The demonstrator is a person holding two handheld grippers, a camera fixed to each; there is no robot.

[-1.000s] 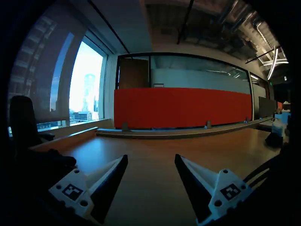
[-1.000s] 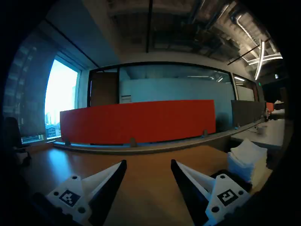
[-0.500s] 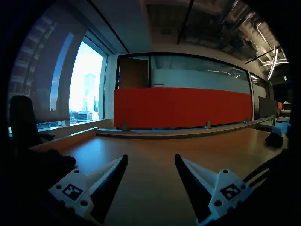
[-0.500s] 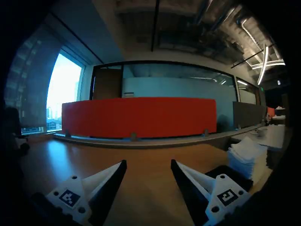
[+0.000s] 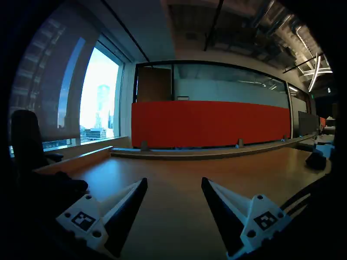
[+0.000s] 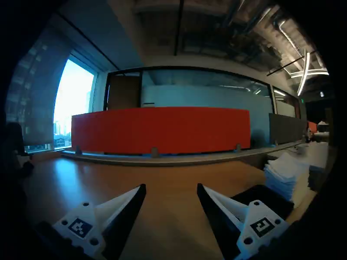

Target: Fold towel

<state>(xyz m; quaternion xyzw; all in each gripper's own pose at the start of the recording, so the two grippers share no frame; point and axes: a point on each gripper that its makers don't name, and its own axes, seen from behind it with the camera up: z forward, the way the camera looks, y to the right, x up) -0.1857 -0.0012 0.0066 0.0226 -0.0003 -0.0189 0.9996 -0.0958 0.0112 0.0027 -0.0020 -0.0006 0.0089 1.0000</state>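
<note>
In the left gripper view my left gripper (image 5: pixel 174 182) hangs open just above the wooden table (image 5: pixel 173 208), with nothing between its fingers. In the right gripper view my right gripper (image 6: pixel 171 187) is open too, also over bare table (image 6: pixel 169 203). A stack of folded white towels (image 6: pixel 284 175) stands at the right, beside the right finger (image 6: pixel 230 212). It rests by a dark tray (image 6: pixel 260 197).
A red divider panel (image 5: pixel 210 123) runs along the table's far edge. A dark office chair (image 5: pixel 26 143) stands at the left by the window. A small dark object (image 5: pixel 315 160) sits on the table at the far right of the left gripper view.
The right gripper has risen and levelled a little, so the towel stack sits lower and farther right in its view. The left gripper has stayed still.
</note>
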